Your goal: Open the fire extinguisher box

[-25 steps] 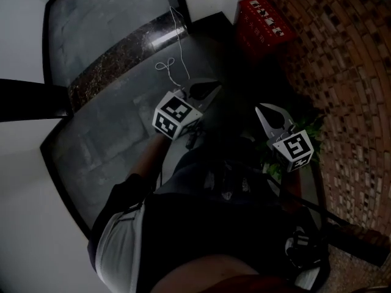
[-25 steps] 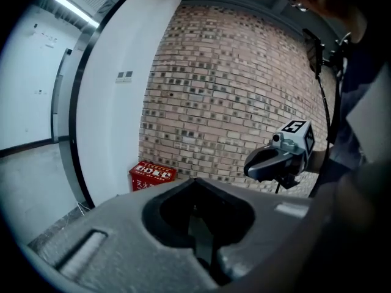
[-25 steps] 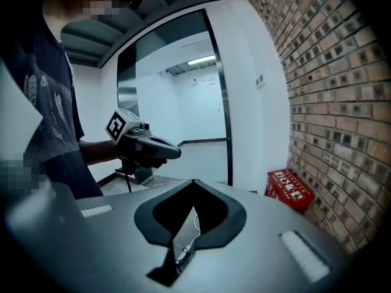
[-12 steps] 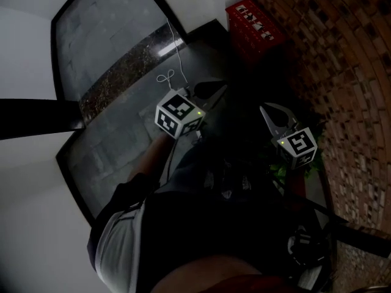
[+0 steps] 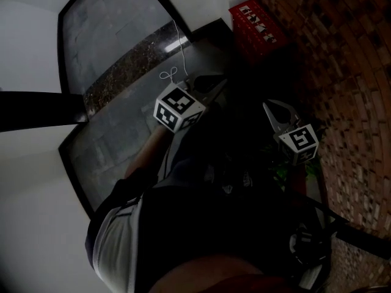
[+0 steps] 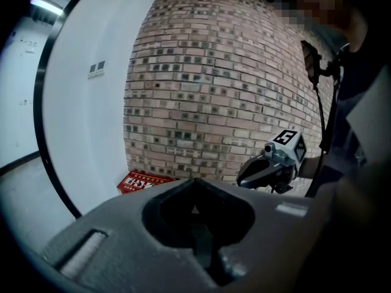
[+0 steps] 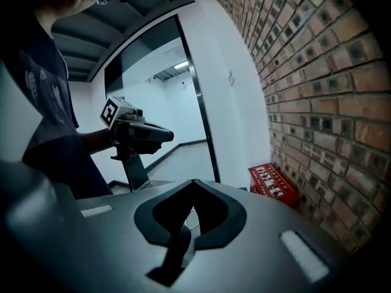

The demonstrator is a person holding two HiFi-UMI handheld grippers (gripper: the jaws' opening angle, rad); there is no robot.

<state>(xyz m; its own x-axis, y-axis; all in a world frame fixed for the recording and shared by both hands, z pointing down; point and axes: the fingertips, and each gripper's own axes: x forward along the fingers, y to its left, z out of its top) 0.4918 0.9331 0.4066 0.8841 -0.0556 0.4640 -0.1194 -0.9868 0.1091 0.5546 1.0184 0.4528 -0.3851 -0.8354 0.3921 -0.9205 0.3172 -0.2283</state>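
As the red fire extinguisher box [image 5: 256, 22] stands on the floor [image 5: 122, 133] in the far corner, I see it with its back to the brick wall [image 5: 342, 72] and a white wall [image 7: 235, 102] just beside it. Its top carries white print, and the box looks closed to me. Nothing touches it. A thin white cord [image 5: 173, 73] with a loop lies on the floor, nearer to me than the box.

Both claws hang in the air, well apart from the box, and point roughly towards that corner. The left claw [image 5: 214, 85] has its jaws together, tip against tip, and it holds nothing. The right claw [image 5: 270, 105] is also fully closed and empty. They stay side by side with a dark gap between them, and each marker cube [image 5: 177, 107] faces up to my head camera.
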